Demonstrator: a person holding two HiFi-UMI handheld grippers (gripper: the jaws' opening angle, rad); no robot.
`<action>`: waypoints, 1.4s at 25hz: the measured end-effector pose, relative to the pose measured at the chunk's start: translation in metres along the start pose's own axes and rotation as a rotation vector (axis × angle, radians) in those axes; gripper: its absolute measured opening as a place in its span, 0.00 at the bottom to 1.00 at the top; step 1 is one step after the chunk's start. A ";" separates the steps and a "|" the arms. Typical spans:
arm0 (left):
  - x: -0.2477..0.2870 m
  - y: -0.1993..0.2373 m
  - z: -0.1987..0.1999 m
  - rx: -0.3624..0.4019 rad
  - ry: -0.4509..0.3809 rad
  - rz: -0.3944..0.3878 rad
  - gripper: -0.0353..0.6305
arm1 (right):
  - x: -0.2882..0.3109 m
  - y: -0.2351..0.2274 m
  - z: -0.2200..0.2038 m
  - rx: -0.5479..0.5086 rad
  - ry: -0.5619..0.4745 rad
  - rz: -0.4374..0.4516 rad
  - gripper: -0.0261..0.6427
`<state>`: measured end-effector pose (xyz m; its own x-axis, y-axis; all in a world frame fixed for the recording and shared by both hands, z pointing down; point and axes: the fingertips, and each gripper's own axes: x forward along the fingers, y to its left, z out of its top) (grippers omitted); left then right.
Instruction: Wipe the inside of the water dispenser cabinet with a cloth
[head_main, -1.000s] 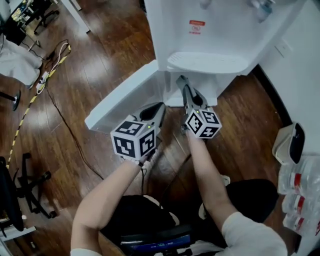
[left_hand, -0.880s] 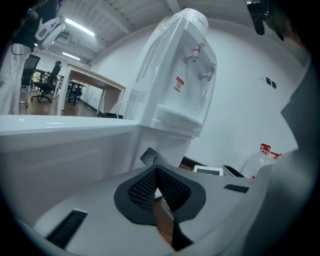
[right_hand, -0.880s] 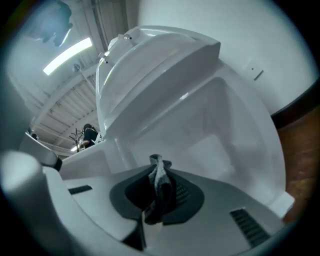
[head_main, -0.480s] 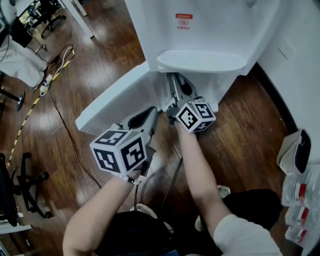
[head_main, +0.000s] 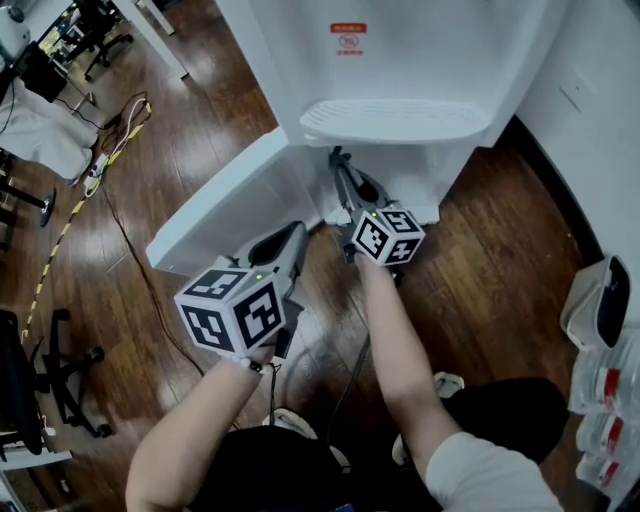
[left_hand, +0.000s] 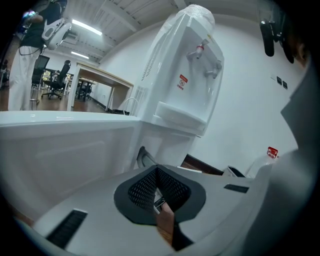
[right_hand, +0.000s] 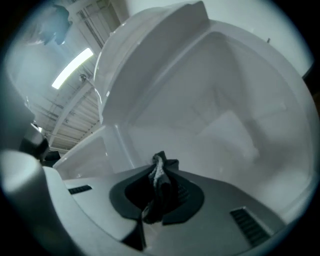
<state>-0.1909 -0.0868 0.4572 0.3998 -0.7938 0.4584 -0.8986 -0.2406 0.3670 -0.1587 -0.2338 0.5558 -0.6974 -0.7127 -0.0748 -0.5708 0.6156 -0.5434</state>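
Note:
The white water dispenser (head_main: 400, 60) stands at the top of the head view, its lower cabinet door (head_main: 225, 205) swung open to the left. My right gripper (head_main: 338, 160) reaches under the drip tray (head_main: 395, 120) into the cabinet. In the right gripper view the right gripper (right_hand: 160, 167) is shut on a dark cloth (right_hand: 159, 182), with the white cabinet interior (right_hand: 225, 115) all around it. My left gripper (head_main: 296, 233) hangs beside the open door, outside the cabinet. In the left gripper view the left gripper (left_hand: 156, 172) is shut with nothing in it, and the dispenser (left_hand: 187, 85) rises ahead.
Cables (head_main: 100, 150) trail over the wooden floor at the left, near a chair base (head_main: 55, 385). A white bin (head_main: 592, 300) and bottles with red labels (head_main: 605, 415) sit by the right wall. A desk (left_hand: 100, 80) and a person (left_hand: 30, 55) stand far off.
My left gripper has drawn back down and to the left, away from the door. The right gripper has pushed a little further in under the drip tray with the cloth.

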 end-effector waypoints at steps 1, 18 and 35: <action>0.001 -0.001 -0.002 0.004 0.005 -0.002 0.03 | 0.000 -0.010 -0.015 0.020 0.034 -0.021 0.09; 0.013 0.013 -0.015 -0.018 0.044 0.017 0.03 | 0.016 -0.071 -0.077 0.250 0.205 -0.098 0.09; 0.021 0.023 -0.020 -0.032 0.056 0.027 0.03 | 0.046 0.015 0.078 0.114 -0.163 0.296 0.09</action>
<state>-0.1995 -0.0974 0.4916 0.3855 -0.7669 0.5131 -0.9034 -0.2006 0.3790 -0.1656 -0.2836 0.4795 -0.7417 -0.5591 -0.3705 -0.2956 0.7684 -0.5676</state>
